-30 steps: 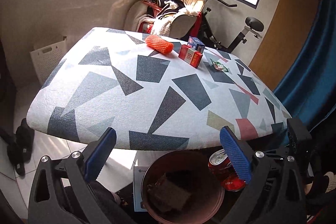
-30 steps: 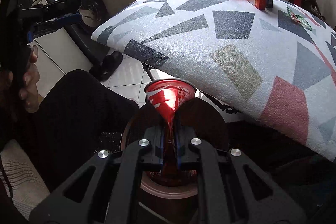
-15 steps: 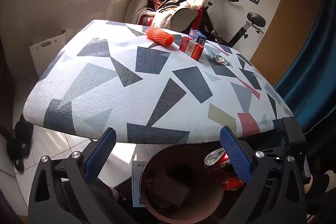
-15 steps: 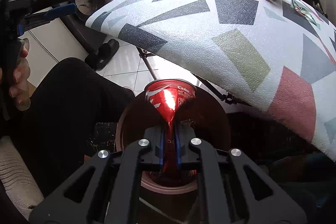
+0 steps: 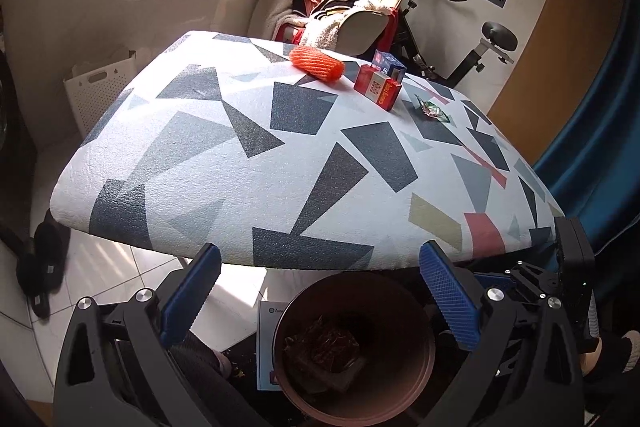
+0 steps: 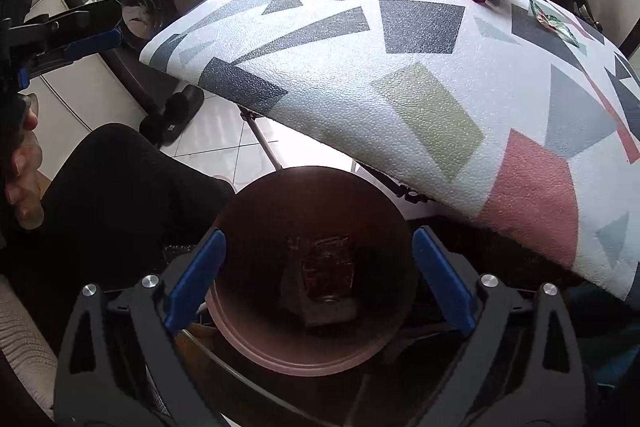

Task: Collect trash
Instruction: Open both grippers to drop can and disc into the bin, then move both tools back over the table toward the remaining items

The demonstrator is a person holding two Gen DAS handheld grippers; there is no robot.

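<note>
One bin (image 6: 256, 343), two boxes (image 5: 378, 89), one wrapper (image 5: 432, 108)

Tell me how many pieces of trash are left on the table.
4: an orange foam net at the far edge, a red box with a blue box behind it, and a green wrapper to their right.

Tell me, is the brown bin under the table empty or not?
Not empty. The bin holds a dark crumpled item at its bottom, seen in both views.

Black gripper frames (image 6: 316, 283) (silver screws), ribbed blue pads (image 6: 196, 279), black trousers (image 6: 120, 187)
</note>
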